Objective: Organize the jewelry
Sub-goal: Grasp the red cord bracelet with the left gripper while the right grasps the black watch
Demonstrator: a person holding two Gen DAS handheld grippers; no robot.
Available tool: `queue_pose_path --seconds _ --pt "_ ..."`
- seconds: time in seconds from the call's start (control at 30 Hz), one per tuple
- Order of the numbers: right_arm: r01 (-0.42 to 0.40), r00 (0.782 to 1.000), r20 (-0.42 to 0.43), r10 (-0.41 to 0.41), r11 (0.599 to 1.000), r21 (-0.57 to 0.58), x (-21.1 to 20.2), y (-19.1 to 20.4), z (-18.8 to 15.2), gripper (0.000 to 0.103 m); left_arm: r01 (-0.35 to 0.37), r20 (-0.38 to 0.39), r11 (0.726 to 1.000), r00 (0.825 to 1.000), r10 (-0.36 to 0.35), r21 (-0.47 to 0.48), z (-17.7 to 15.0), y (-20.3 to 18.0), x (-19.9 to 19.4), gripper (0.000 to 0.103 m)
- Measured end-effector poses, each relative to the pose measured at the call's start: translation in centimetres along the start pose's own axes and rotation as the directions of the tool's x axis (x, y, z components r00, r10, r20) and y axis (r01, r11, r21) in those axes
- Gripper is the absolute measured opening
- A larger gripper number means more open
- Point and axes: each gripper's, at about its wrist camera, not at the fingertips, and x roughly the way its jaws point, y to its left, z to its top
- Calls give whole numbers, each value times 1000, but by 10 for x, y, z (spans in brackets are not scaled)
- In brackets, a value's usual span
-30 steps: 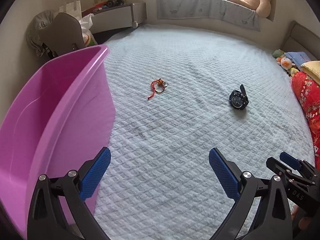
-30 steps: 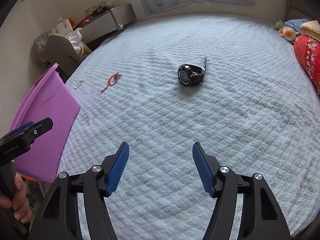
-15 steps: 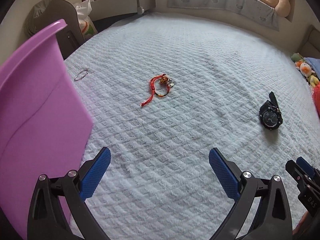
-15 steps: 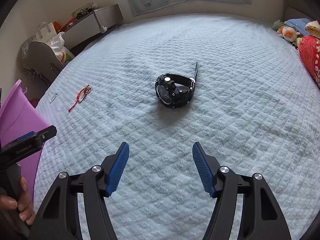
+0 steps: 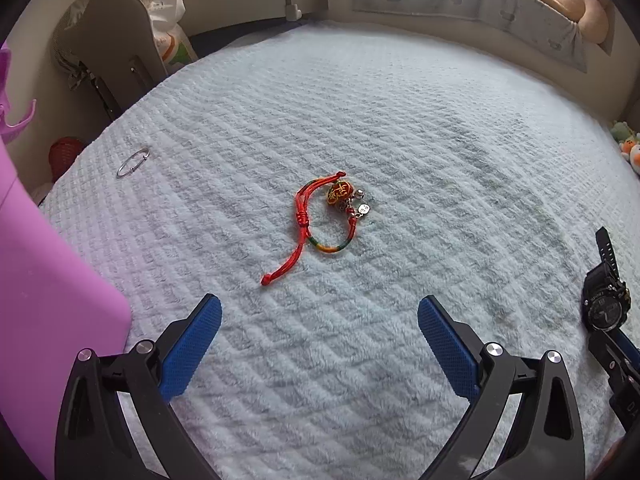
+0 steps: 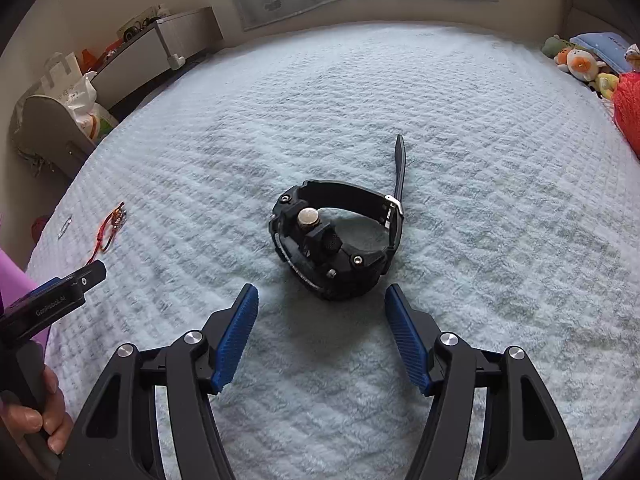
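Note:
A red cord bracelet [image 5: 320, 224] with a charm lies on the pale blue bedspread [image 5: 400, 140], a short way ahead of my left gripper [image 5: 319, 312], which is open and empty. A thin metal ring [image 5: 133, 162] lies further left near the bed's edge. A black wristwatch [image 6: 338, 240] rests on its side just beyond my right gripper [image 6: 321, 300], whose blue pads stand open with nothing between them. The watch [image 5: 606, 296] also shows at the right edge of the left wrist view. The bracelet [image 6: 110, 226] appears small at the left of the right wrist view.
A purple plastic tub [image 5: 44, 288] rises at the left of the bed. Past the bed's far left corner are a grey chair [image 5: 108, 48], bags and a low shelf [image 5: 248, 0]. Stuffed toys [image 6: 580, 62] and a red cushion [image 6: 628, 108] lie at the right.
Both grippers have moved forward and down towards the bed. The bracelet now sits close ahead of the left one and the watch just in front of the right one. Jaws unchanged.

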Motion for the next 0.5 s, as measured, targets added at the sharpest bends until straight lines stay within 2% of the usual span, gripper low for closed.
queue_pose_path --seconds 0.27,0.5 --pt "16 1000 23 -16 1000 6 16 2 7 68 -20 -12 999 1000 19 -42 13 4 29 97" --pt "30 999 31 -30 1000 2 24 2 9 71 -55 6 994 998 55 -96 41 14 46 97"
